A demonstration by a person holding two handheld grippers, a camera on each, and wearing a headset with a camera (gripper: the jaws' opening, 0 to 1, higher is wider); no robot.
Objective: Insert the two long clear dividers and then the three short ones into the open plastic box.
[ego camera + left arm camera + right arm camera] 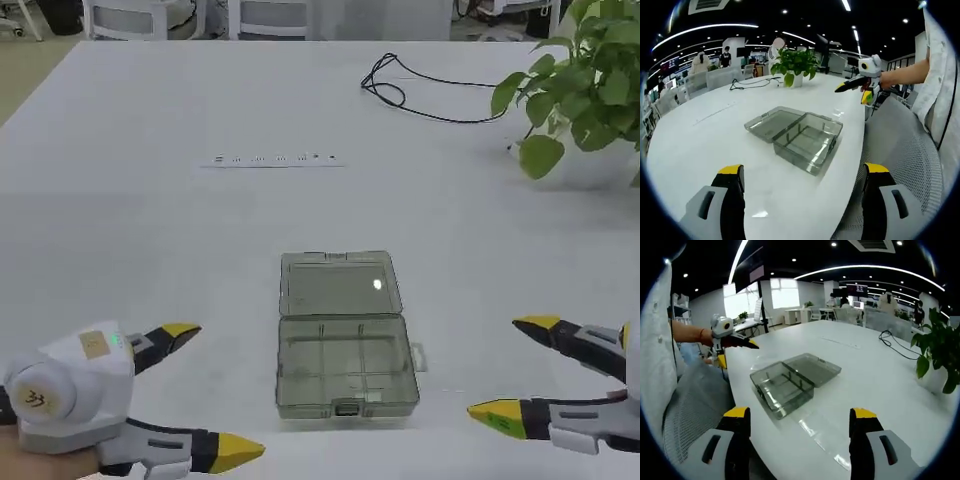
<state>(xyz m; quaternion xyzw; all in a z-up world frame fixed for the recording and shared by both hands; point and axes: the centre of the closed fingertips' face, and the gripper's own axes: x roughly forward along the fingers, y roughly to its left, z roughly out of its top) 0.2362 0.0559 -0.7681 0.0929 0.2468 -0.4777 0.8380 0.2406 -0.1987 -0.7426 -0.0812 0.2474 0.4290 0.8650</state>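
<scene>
1. The left gripper point(212, 390) is at the near left. Its jaws are wide apart and hold nothing.
2. The right gripper point(515, 367) is at the near right. Its jaws are wide apart too, and they are empty.
3. The plastic box point(345, 360) sits between them on the white table point(150, 230), close to the near edge. It is open, and its lid point(340, 285) lies flat on the far side. Thin lines show inside it, but I cannot tell what they are.
4. In the right gripper view, some clear flat pieces point(820, 437) lie on the table just beside the box. They are hard to see, so I cannot count them.
5. Farther off lies a thin white strip point(270, 160).
6. At the far right are a black cable point(420, 95) and a green plant point(580, 80).
</scene>
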